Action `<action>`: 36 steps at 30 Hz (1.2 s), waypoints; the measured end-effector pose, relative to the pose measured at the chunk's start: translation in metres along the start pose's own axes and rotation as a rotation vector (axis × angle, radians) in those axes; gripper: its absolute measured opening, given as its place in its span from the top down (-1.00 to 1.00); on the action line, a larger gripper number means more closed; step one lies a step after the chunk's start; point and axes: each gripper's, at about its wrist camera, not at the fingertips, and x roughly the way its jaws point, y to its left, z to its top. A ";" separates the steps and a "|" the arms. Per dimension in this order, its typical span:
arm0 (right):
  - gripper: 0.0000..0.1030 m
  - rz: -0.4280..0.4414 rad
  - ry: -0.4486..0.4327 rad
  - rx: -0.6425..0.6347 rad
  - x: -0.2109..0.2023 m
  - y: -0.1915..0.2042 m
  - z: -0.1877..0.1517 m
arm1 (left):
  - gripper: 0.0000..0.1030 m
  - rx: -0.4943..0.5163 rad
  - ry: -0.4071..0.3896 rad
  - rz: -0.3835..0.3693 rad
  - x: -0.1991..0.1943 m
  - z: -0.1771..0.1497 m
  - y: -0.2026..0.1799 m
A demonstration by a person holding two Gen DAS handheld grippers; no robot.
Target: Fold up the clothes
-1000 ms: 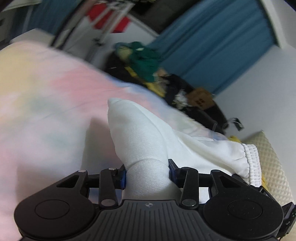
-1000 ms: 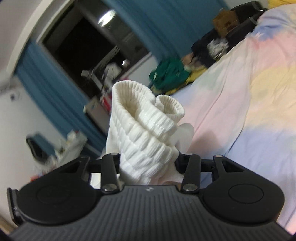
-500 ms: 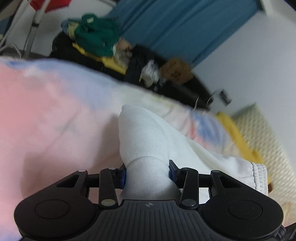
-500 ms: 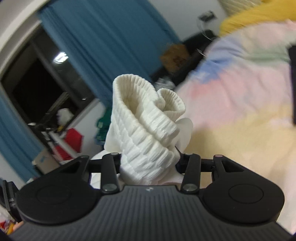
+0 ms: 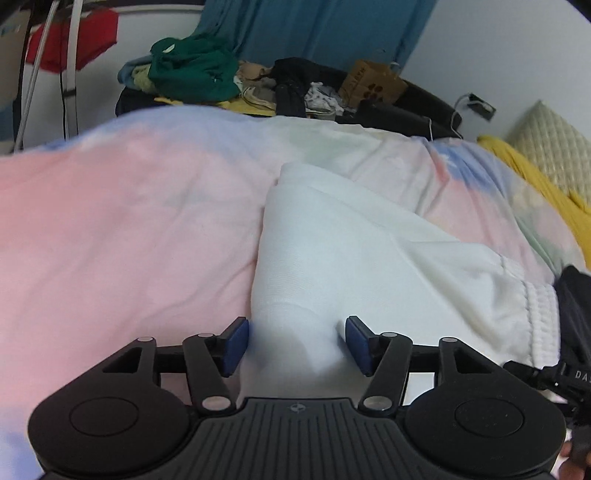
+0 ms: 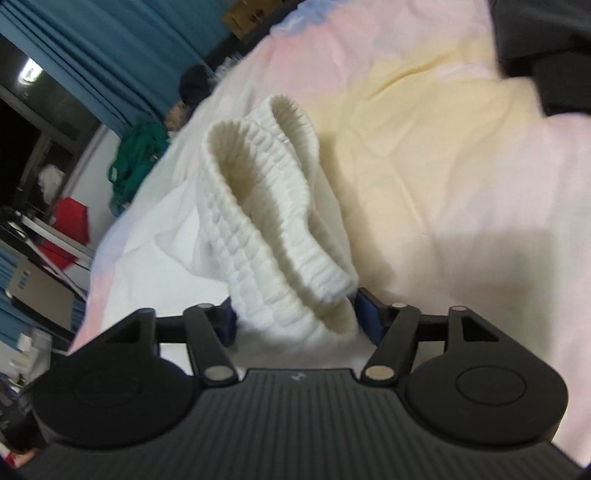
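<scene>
Item: white garment (image 5: pixel 332 258), soft knit, with a ribbed elastic waistband (image 6: pixel 266 206); probably shorts or trousers, cut not fully visible.

Location: on the bed (image 5: pixel 129 229), over a pastel pink, yellow and blue cover. Smooth end toward the left; waistband end toward the right.

Left gripper (image 5: pixel 297 345): blue-padded fingers stand slightly apart on either side of a bunched neck of smooth fabric. The left pad touches it; a thin gap shows at the right pad. A firm pinch cannot be confirmed.

Right gripper (image 6: pixel 295 314): fingers pinch the gathered waistband, which stands up in a doubled loop above the cover.

Surroundings: heap of green and dark clothes (image 5: pixel 195 77) at the far edge, blue curtain (image 5: pixel 314 29) behind, yellow cloth (image 5: pixel 532 177) and a quilted pillow (image 5: pixel 554 140) far right.

Step in hand (judged): garment held at both ends, low over the bed, being laid out or brought over into a fold; how many folds it already carries cannot be read.

Next move calls for: both ends kept level and the cloth taut between them, edges aligned and the waistband flattened before either grip is let go.
</scene>
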 end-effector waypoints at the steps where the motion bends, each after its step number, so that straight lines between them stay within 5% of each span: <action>1: -0.32 -0.019 0.006 -0.015 -0.010 0.004 -0.001 | -0.18 0.014 0.001 0.004 -0.012 0.002 -0.003; 8: -0.31 -0.023 -0.075 -0.147 -0.102 0.038 -0.015 | -0.27 0.085 -0.093 0.002 -0.126 0.002 -0.026; 14: -0.33 0.034 -0.183 -0.288 -0.177 0.078 -0.025 | -0.53 0.143 -0.213 -0.012 -0.240 -0.012 -0.050; 18: -0.35 0.068 -0.258 -0.359 -0.218 0.100 -0.036 | -0.66 0.194 -0.276 -0.015 -0.308 -0.039 -0.059; 20: -0.67 0.085 -0.293 -0.393 -0.236 0.105 -0.046 | -0.76 0.217 -0.311 0.014 -0.337 -0.058 -0.060; 23: -0.65 0.102 -0.342 -0.454 -0.255 0.111 -0.069 | -1.00 0.220 -0.370 0.032 -0.371 -0.090 -0.058; 29: -0.64 0.105 -0.396 -0.541 -0.271 0.115 -0.119 | -1.00 0.238 -0.427 0.056 -0.407 -0.148 -0.054; 36: -0.64 0.086 -0.448 -0.551 -0.261 0.107 -0.152 | -1.00 0.240 -0.451 0.095 -0.399 -0.184 -0.045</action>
